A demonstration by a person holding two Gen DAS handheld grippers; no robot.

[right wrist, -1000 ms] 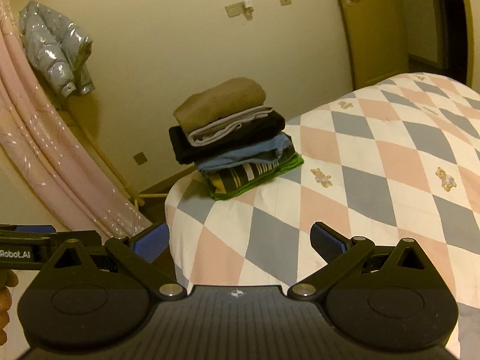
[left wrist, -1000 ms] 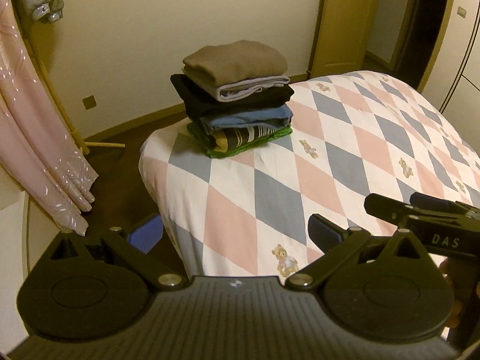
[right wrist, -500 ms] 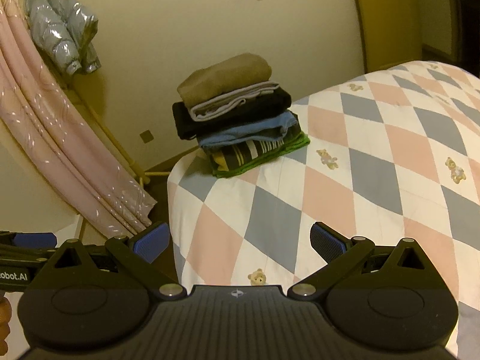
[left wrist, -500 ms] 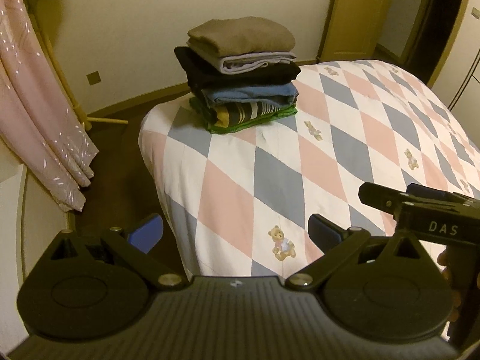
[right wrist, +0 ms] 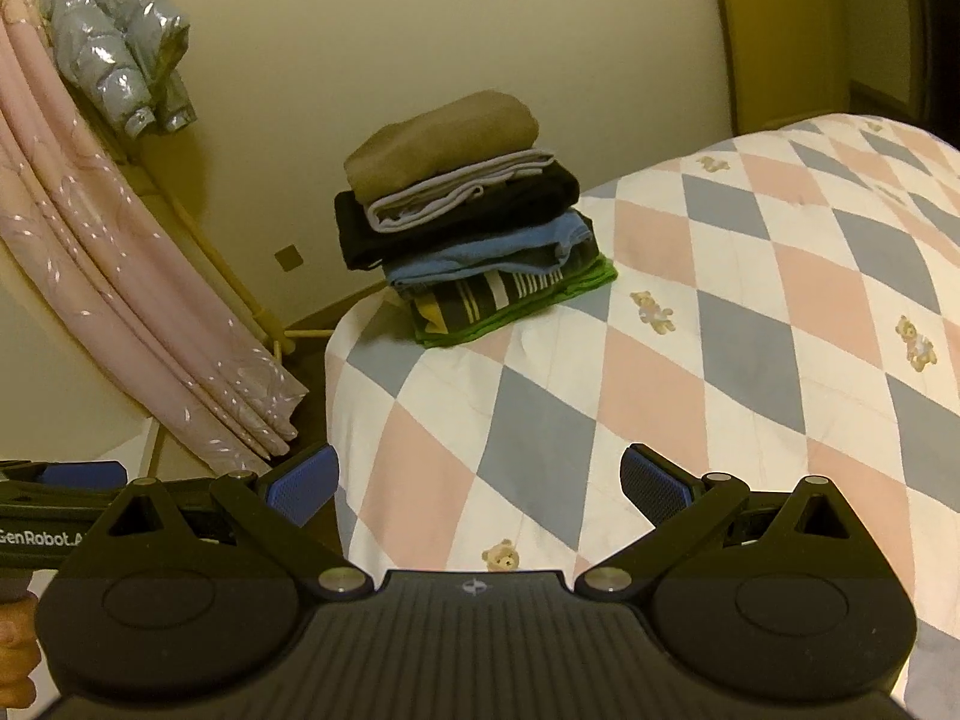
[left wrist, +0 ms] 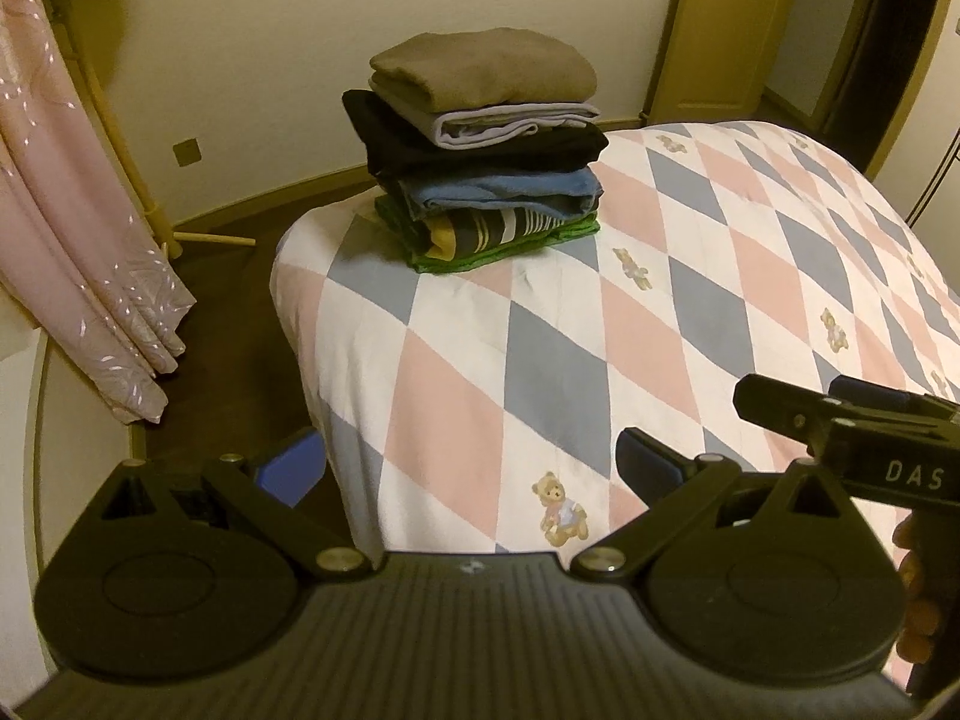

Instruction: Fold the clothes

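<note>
A stack of folded clothes (left wrist: 483, 144) (right wrist: 468, 228) sits on the far left corner of the bed (left wrist: 600, 330) (right wrist: 690, 330): a brown garment on top, then grey, black, blue, striped and green ones. My left gripper (left wrist: 471, 468) is open and holds nothing, hovering over the near corner of the bed. My right gripper (right wrist: 480, 483) is open too, with nothing between its blue pads. In the left wrist view the right gripper (left wrist: 852, 426) shows at the right edge. Both stay well short of the stack.
The bed has a quilt of pink, grey and white diamonds with small bears. Pink curtains (left wrist: 78, 228) (right wrist: 138, 300) hang at the left beside a wooden stand. A silver padded jacket (right wrist: 114, 54) hangs above them. A door (left wrist: 720, 24) is at the back right.
Both views have shifted slightly: the stack now sits a little lower in the left wrist view than half a second ago. Both grippers stay open and the clothes have not moved.
</note>
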